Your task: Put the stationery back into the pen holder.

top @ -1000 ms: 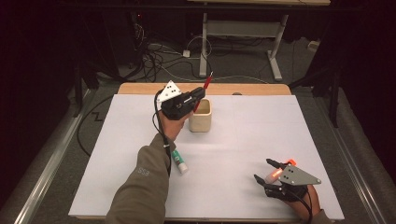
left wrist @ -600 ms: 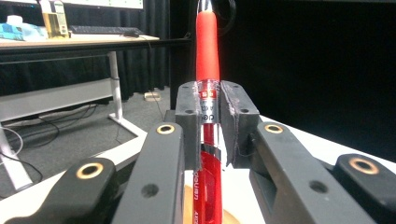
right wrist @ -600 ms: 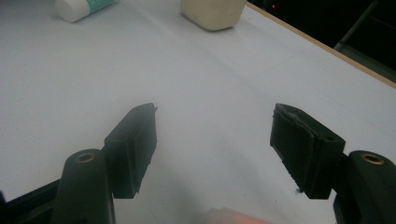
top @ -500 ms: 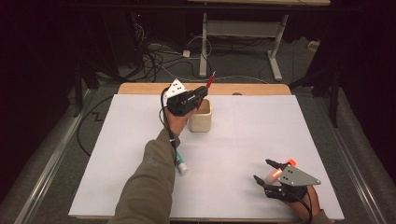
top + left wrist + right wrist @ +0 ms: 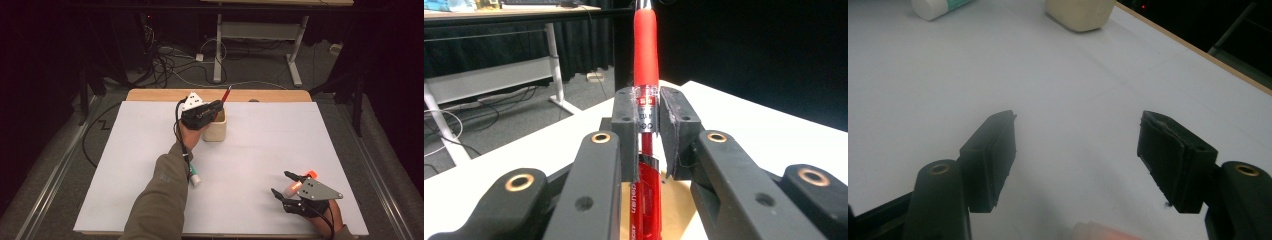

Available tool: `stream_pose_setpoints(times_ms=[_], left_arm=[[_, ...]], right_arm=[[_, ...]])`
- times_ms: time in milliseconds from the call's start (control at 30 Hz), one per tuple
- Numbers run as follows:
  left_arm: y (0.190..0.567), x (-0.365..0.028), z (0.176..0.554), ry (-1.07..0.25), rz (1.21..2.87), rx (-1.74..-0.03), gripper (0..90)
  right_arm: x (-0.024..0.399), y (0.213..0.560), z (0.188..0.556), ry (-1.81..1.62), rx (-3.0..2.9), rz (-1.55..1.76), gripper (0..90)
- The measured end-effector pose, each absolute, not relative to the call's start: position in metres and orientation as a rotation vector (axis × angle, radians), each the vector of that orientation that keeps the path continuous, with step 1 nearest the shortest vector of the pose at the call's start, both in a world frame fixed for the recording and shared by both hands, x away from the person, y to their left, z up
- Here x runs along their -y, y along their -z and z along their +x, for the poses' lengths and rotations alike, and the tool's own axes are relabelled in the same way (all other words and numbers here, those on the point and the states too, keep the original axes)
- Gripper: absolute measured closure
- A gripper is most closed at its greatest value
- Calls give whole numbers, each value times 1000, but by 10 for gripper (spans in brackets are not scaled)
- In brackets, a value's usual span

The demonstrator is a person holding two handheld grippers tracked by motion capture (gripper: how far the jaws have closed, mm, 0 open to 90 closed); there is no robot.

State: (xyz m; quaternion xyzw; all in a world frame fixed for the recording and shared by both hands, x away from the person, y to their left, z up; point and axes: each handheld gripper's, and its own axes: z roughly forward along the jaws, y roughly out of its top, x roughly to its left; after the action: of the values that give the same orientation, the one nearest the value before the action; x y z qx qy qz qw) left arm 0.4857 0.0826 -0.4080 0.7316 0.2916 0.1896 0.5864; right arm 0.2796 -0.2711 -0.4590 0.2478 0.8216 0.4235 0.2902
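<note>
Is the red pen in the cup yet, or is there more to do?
Almost. The left gripper is shut on the red pen, its lower end inside the cream cup but not let go. The white tube lies on the table. The right gripper rests open, holding nothing.

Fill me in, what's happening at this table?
A person works two handheld grippers over a white-covered table. The left gripper is shut on a red pen, holding it upright over the cream cup. The right gripper rests open near the front edge, holding nothing. A white tube with a teal band lies beside the left sleeve.
</note>
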Motion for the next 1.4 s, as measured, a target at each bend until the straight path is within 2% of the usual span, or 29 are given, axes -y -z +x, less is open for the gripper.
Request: stream_pose_setpoints(times_ms=[1400], left_arm=[[416,-107,464,-587,1926,-703,767]], right_arm=[[268,460,279,-1126,-2207,647,321]])
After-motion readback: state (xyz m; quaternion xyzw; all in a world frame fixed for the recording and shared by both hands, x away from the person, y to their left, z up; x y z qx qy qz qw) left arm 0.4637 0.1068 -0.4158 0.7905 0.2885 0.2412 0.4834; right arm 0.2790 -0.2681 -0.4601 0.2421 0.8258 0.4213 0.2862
